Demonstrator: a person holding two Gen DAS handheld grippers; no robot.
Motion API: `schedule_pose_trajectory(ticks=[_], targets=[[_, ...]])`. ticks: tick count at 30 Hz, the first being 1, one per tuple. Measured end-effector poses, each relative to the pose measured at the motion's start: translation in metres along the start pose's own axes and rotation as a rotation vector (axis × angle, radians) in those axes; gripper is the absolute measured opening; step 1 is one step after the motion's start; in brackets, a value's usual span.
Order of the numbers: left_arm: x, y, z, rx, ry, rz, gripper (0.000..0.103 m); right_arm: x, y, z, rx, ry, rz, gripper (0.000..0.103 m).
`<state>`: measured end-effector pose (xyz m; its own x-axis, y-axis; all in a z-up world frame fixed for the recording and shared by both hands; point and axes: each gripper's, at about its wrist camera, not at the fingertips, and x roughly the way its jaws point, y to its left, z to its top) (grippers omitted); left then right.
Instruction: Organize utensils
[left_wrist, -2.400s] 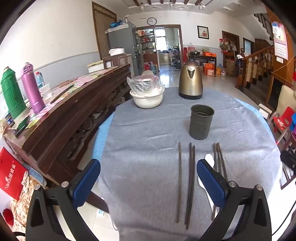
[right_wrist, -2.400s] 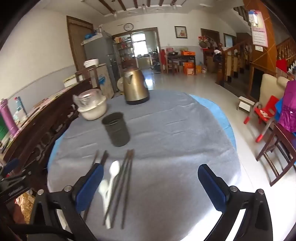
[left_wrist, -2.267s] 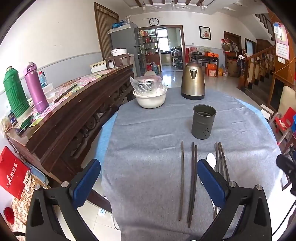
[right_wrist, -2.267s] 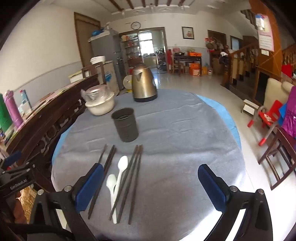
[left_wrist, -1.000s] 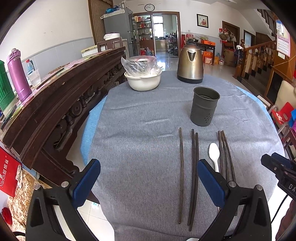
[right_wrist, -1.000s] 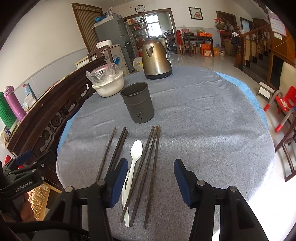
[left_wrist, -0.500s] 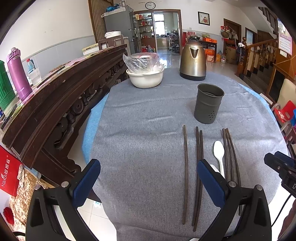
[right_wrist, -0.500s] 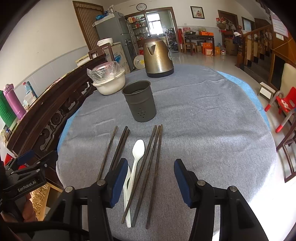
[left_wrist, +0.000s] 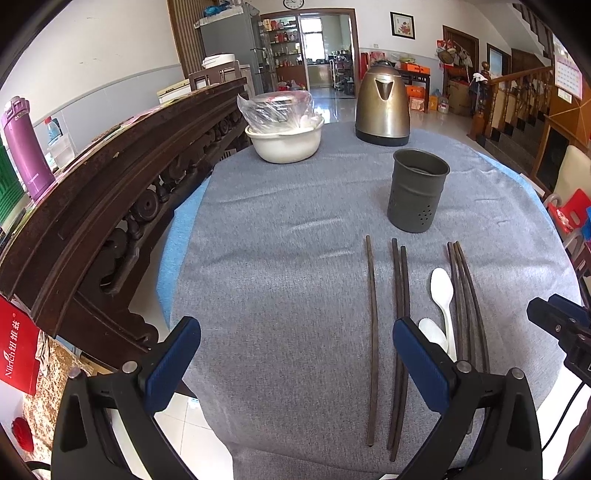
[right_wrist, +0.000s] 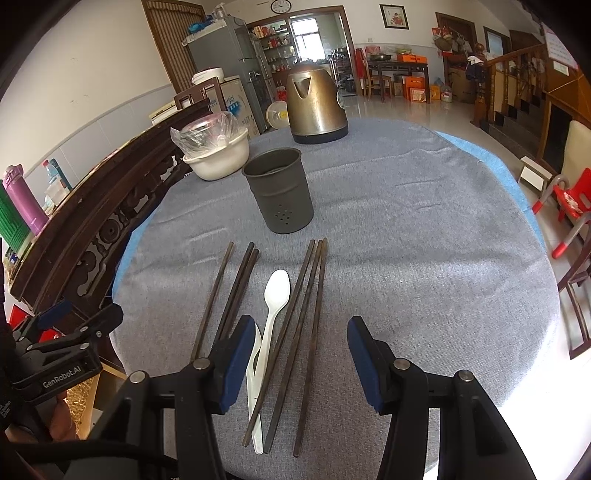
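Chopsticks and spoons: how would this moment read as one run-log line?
chopsticks: flat on cloth | spoons: between them | holder: empty | right gripper: open above chopsticks | left gripper: open

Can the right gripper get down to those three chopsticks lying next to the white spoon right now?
Probably yes. The right gripper is open and empty above the three chopsticks, with nothing over them; the white spoon lies close beside them.

On the table (right_wrist: 424, 229): utensil holder (right_wrist: 279, 190) upright near the middle, kettle (right_wrist: 317, 103) behind it, covered bowl (right_wrist: 216, 153) to its left. Before the holder, lying side by side: single chopstick (right_wrist: 212, 299) leftmost, then a chopstick pair (right_wrist: 238, 291), two spoons (right_wrist: 271, 314), three chopsticks (right_wrist: 308, 314) rightmost. Sideboard (right_wrist: 107, 206) along the table's left.
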<state>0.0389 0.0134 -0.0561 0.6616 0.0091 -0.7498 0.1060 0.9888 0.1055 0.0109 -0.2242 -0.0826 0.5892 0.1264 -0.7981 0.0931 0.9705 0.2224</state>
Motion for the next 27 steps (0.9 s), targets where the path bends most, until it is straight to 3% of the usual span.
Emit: schedule_pose_trajectory(ticks=[14, 27], targets=[[0.001, 0.003, 0.002, -0.001, -0.015, -0.005, 0.103, 0.008, 0.006, 0.001, -0.009, -0.021, -0.004, 0.055], [0.024, 0.004, 0.009, 0.001, 0.033, -0.028, 0.103, 0.02, 0.008, 0.005, -0.028, -0.008, 0.002, 0.055]])
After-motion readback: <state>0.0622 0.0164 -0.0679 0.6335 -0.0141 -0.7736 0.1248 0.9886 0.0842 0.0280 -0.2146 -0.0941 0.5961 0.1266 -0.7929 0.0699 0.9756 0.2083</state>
